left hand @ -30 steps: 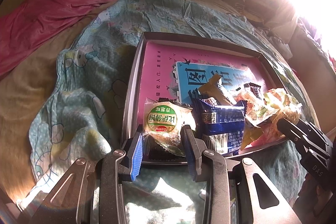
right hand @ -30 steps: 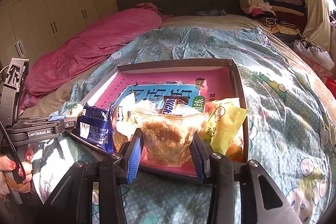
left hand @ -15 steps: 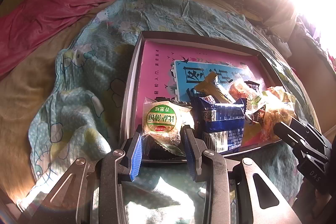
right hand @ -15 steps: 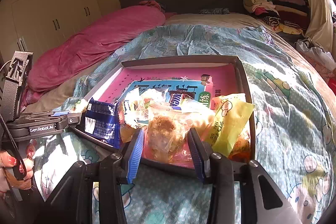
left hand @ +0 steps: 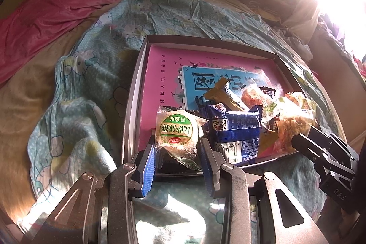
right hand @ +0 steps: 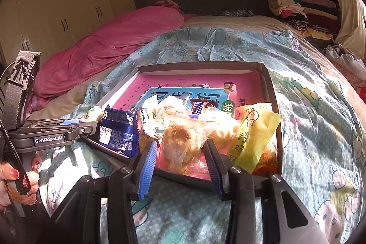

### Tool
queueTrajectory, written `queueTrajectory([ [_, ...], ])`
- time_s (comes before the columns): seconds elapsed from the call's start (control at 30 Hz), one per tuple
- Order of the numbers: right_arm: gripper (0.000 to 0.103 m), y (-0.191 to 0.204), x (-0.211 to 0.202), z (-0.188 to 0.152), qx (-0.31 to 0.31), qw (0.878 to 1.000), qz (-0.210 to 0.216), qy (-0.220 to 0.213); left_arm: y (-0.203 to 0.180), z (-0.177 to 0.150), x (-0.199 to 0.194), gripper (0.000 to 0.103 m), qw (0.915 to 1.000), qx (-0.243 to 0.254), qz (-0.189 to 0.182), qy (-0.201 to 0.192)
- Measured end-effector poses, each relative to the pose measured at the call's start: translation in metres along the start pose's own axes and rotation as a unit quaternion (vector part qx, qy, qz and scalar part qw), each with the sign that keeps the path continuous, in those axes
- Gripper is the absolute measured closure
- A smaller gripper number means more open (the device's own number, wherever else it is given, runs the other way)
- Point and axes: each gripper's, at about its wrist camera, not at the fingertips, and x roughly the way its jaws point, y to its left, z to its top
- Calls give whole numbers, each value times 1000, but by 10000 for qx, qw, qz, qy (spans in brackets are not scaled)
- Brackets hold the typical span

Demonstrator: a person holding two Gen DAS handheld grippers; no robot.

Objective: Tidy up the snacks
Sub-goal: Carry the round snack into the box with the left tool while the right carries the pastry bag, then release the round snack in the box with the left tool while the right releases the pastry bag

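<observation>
At the near edge of the shallow cardboard box (left hand: 137, 93), which lies on the cartoon-print quilt (left hand: 75, 106) of the bed, two wrapped snacks are held. The left tongs (left hand: 177, 152) are closed part-way on a round pastry in a clear wrapper with a green label (left hand: 176, 132); the blue pads (left hand: 148, 164) press its sides. The right tongs (right hand: 180, 157) are likewise narrowed on a clear bag of crumbly golden cake (right hand: 180, 141).

Both are judged light, soft and crushable, and the film is slick and crinkly. Hold is best taken across the body of the pastry with mild pressure, not by the loose wrapper ends, which could slide out.

Just behind, a stiffer dark-blue foil packet (left hand: 235, 129) stands at the box's near edge, beside a yellow sachet (right hand: 254, 136) at the near right corner. Farther in, a Snickers bar (right hand: 200, 106) is seen on the pile. The far half of the box shows only its pink printed floor.
</observation>
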Motion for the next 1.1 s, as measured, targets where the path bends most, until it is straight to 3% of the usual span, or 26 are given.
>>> queueTrajectory([
  [0.33, 60, -5, -1, 1, 81, 10000, -58, -3, -4, 0, 0, 64, 10000, 55, -60, 20],
  [0.47, 60, -3, -2, 1, 38, 10000, -67, -11, -3, 0, 0, 53, 9999, 0, -118, 42],
  [0.63, 59, -3, -2, 1, 43, 10000, -83, -13, -4, 0, -3, 51, 9999, 30, -110, 6],
  [1.1, 52, -4, -4, 2, 55, 9999, -112, -34, -6, 2, -14, 33, 9998, 83, -70, -146],
])
